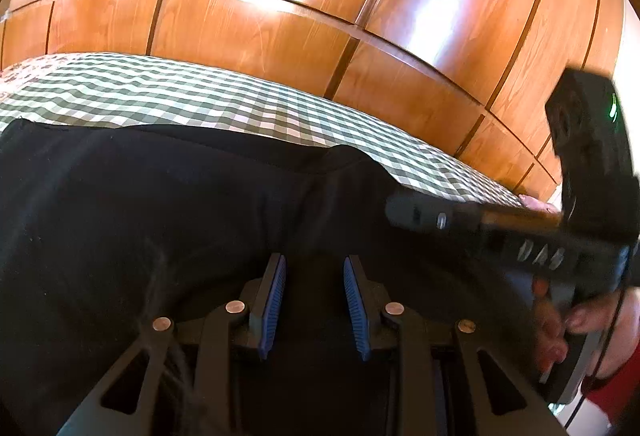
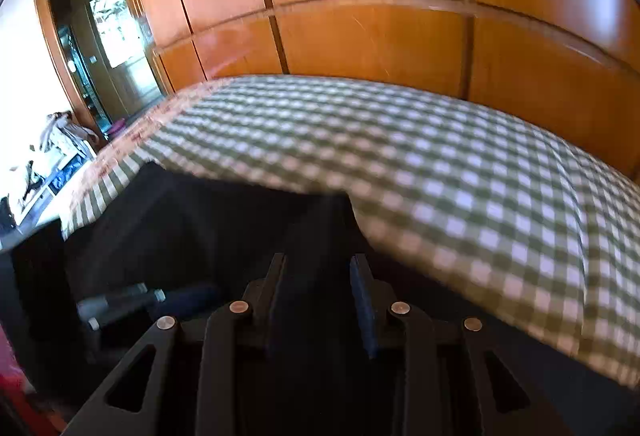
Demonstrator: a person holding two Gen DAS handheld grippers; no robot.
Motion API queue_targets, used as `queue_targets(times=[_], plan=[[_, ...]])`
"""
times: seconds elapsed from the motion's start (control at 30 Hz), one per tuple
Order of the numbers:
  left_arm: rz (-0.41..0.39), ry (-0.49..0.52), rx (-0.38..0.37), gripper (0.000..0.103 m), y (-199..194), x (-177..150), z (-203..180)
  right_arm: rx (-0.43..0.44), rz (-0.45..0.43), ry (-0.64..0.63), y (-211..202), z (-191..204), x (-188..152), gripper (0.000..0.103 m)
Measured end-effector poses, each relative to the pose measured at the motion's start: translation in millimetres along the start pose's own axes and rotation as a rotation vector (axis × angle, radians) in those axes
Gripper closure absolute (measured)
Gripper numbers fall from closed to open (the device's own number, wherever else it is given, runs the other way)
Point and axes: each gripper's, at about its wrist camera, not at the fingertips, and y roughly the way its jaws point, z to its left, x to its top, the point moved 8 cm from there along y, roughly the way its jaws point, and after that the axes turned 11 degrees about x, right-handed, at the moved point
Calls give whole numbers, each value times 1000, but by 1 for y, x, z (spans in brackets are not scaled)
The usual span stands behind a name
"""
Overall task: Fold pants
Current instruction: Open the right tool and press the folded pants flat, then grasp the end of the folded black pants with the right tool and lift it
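Black pants [image 1: 160,203] lie spread on a green-and-white checked bedspread [image 1: 200,95]. My left gripper [image 1: 315,264] is open just above the dark cloth, its blue pads [image 1: 276,300] apart with nothing between them. My right gripper shows from the side in the left wrist view [image 1: 404,211], low over the pants' right part, held by a hand. In the right wrist view the right gripper [image 2: 319,262] is open over the pants [image 2: 192,228], near their edge against the bedspread [image 2: 460,175]. The left gripper's body [image 2: 120,304] shows at lower left.
A glossy wooden wardrobe [image 1: 320,15] stands right behind the bed. In the right wrist view a doorway [image 2: 104,47] and a cluttered surface [image 2: 48,155] lie to the left. The person's red sleeve [image 1: 612,392] is at lower right.
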Motion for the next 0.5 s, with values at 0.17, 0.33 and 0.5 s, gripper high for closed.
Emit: queue_targets(times=[0.17, 0.33, 0.5], plan=[[3, 16, 23, 73, 0, 0, -1, 7, 12, 112, 15, -20, -9, 78], [1, 52, 79, 73, -2, -1, -3, -27, -1, 119, 1, -19, -14, 78], [4, 119, 170, 71, -10, -6, -7, -52, -28, 140, -36, -13, -36, 75]])
